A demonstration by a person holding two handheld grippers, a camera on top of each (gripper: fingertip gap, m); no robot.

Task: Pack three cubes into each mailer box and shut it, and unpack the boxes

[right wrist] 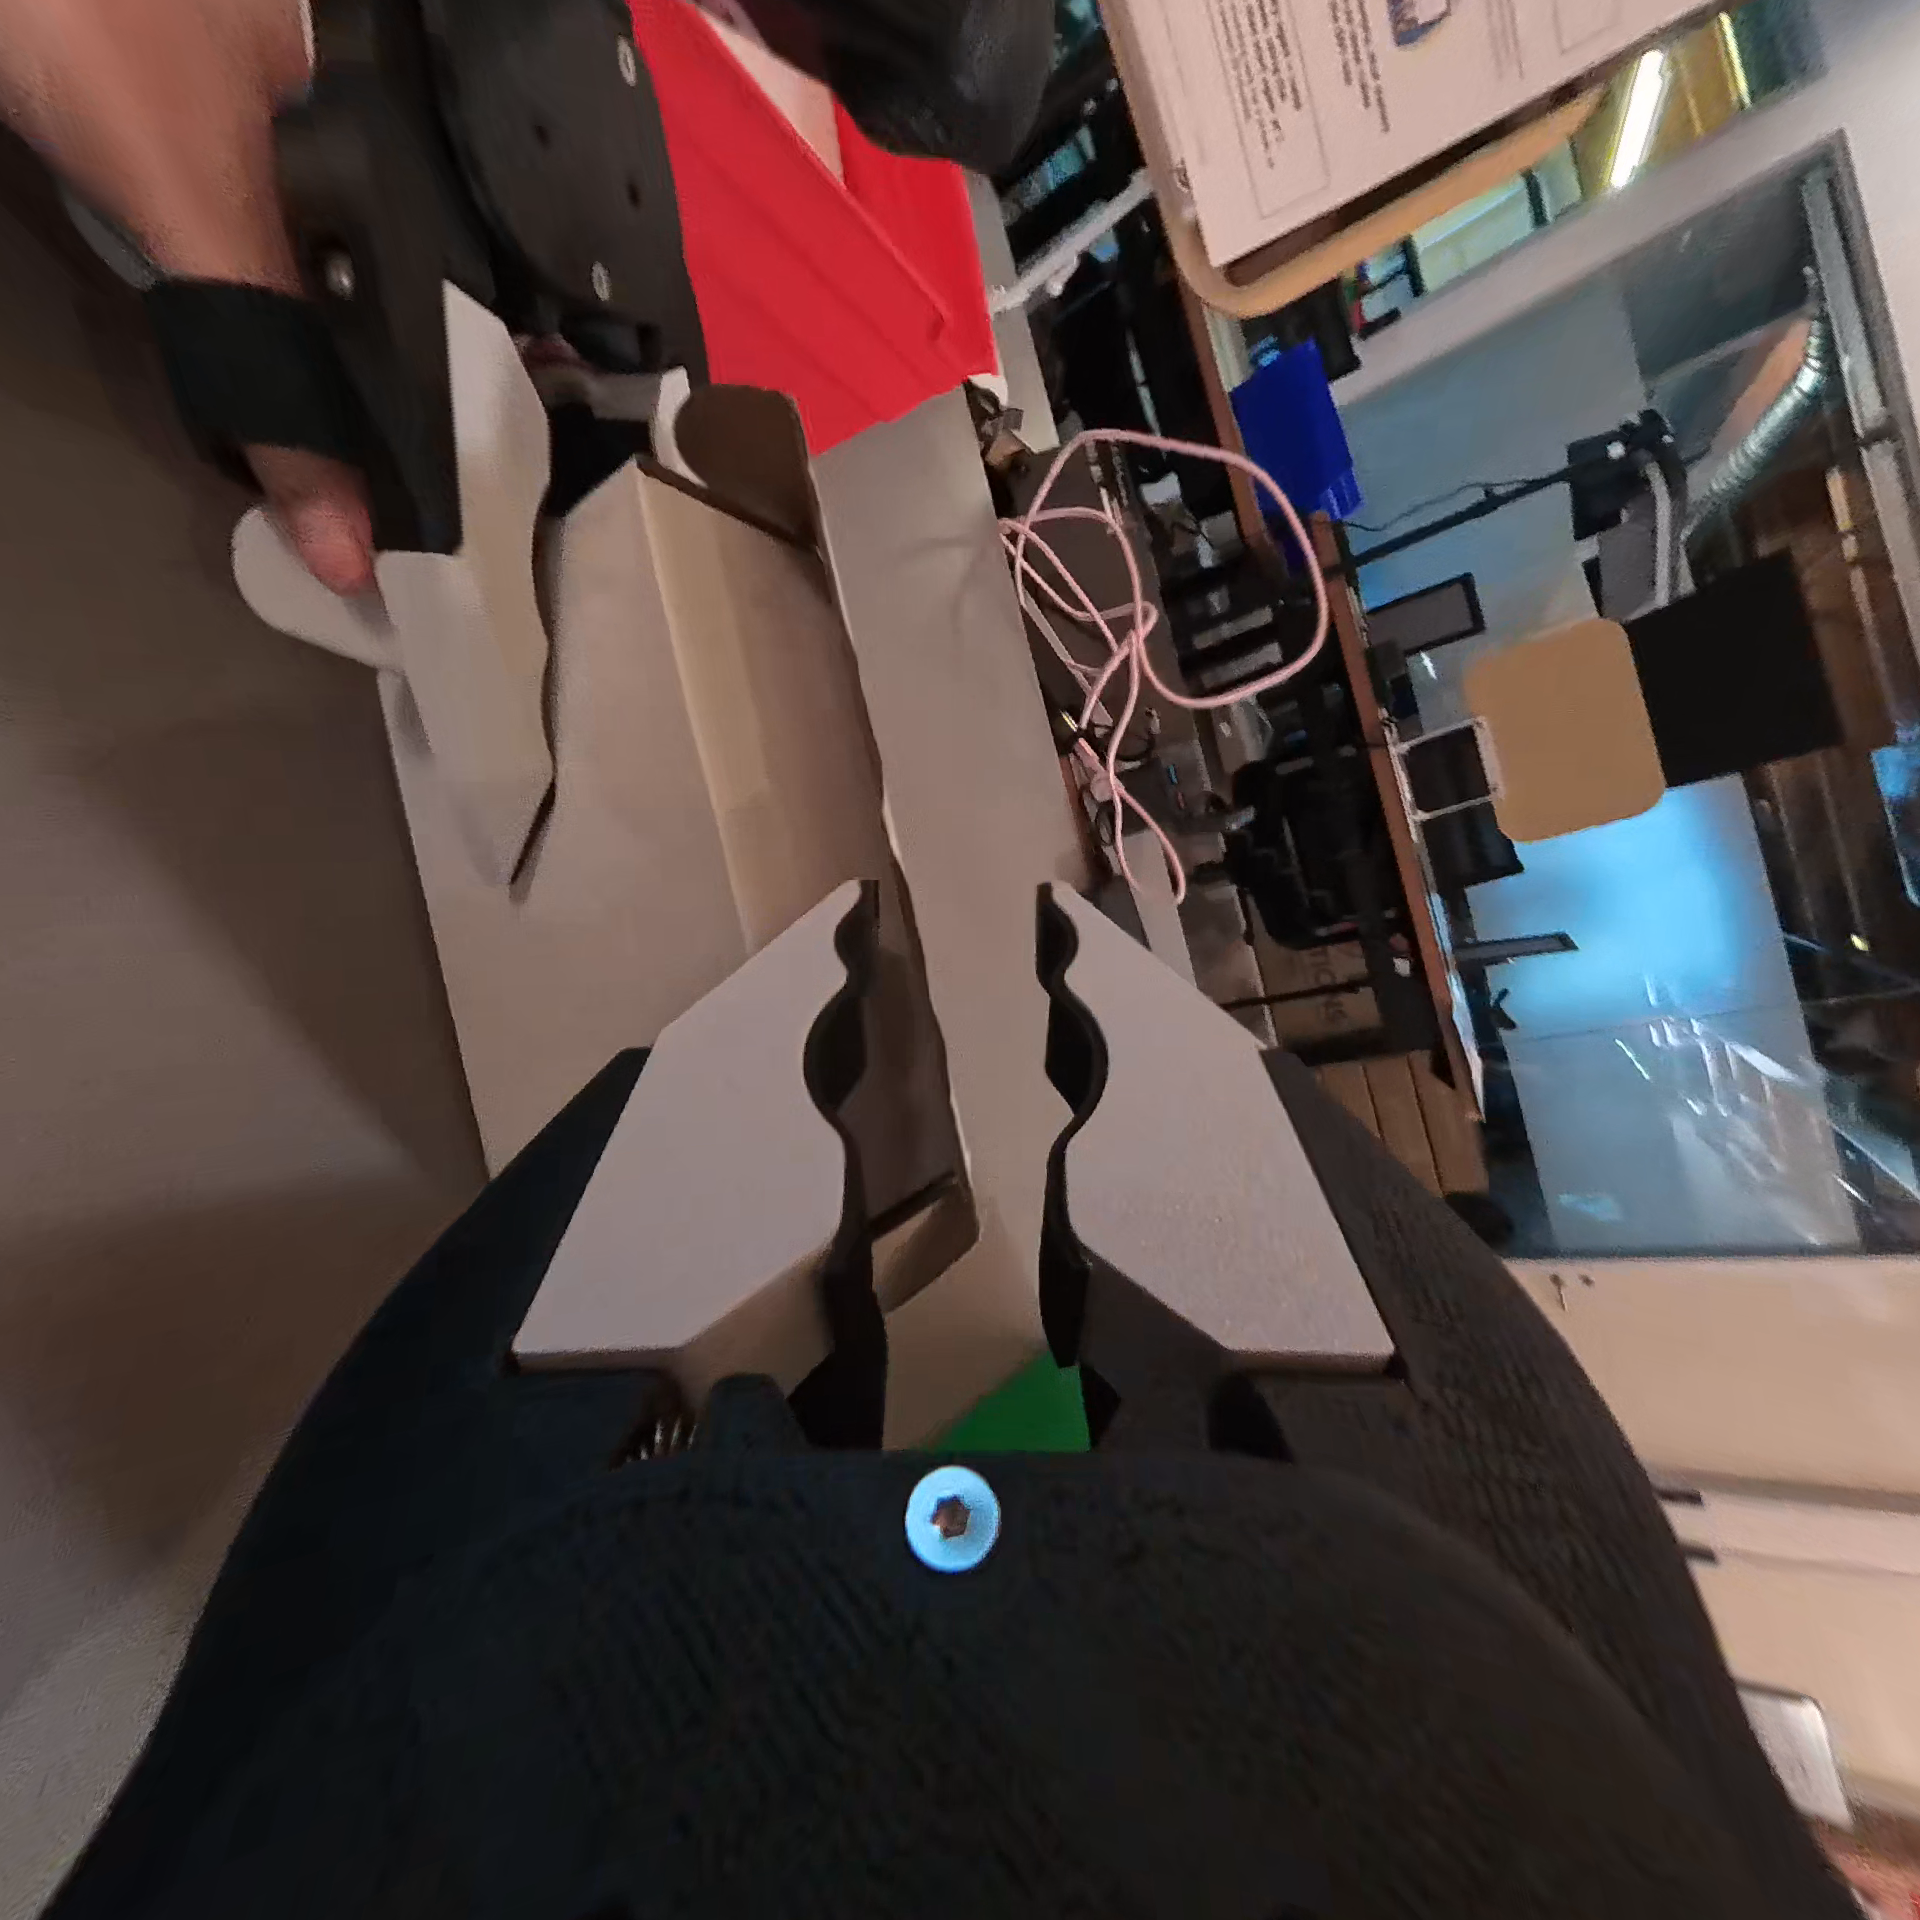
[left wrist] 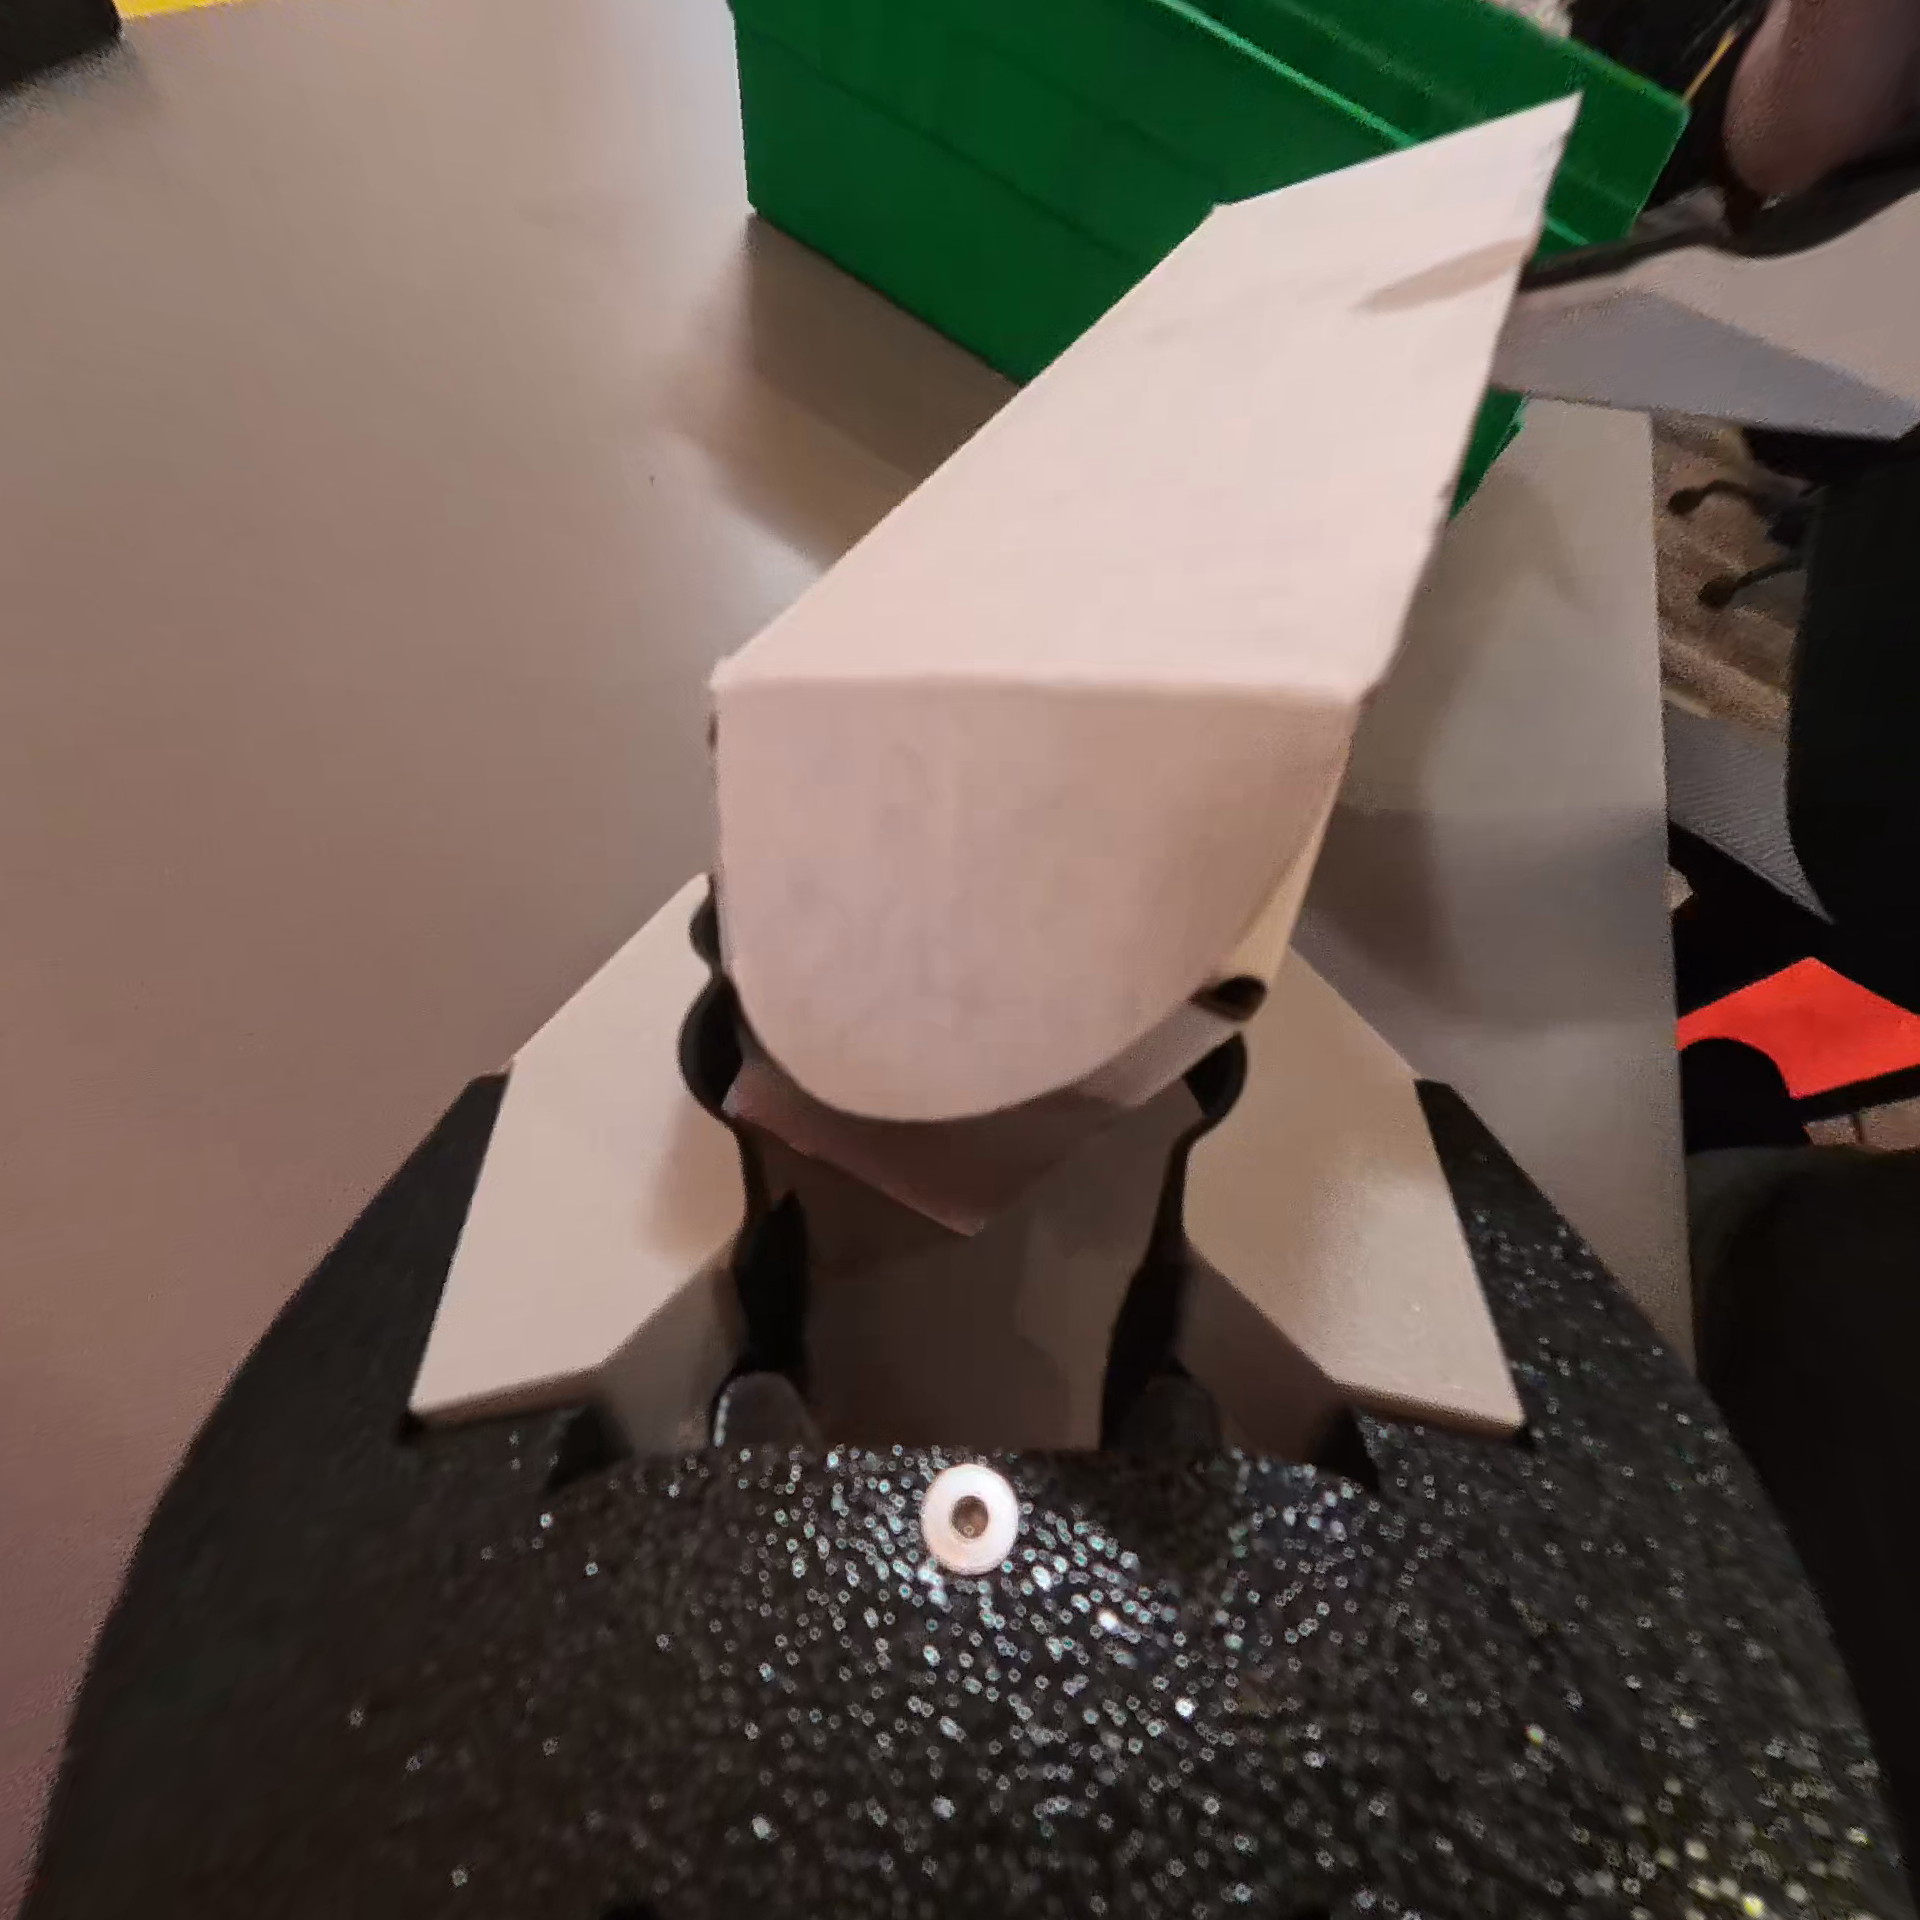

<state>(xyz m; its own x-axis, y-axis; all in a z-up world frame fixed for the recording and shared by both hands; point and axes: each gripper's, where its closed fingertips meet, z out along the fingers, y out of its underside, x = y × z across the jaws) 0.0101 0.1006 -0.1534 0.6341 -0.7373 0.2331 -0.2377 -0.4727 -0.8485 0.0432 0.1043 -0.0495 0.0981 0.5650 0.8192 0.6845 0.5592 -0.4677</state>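
Observation:
A white mailer box (left wrist: 1143, 499) is held up off the grey table (left wrist: 312, 520) between my two grippers. In the left wrist view its near end, with a rounded flap, sits between my left gripper's (left wrist: 997, 935) fingers, and both pads press on its sides. Its far end reaches my right gripper (left wrist: 1621, 270) at the upper right. In the right wrist view my right gripper (right wrist: 954, 904) is shut on a white panel of the box (right wrist: 935, 675), and a brown inner flap (right wrist: 748, 447) shows at the far end. The left gripper (right wrist: 416, 416) shows there too. No cubes are in view.
A green bin (left wrist: 987, 156) stands on the table behind the box. A red bin (right wrist: 810, 239) lies beyond the table's edge, also seen low on the right in the left wrist view (left wrist: 1808, 1018). A person's hand (right wrist: 156, 125) holds the left gripper. Cables (right wrist: 1143, 623) hang off the far side.

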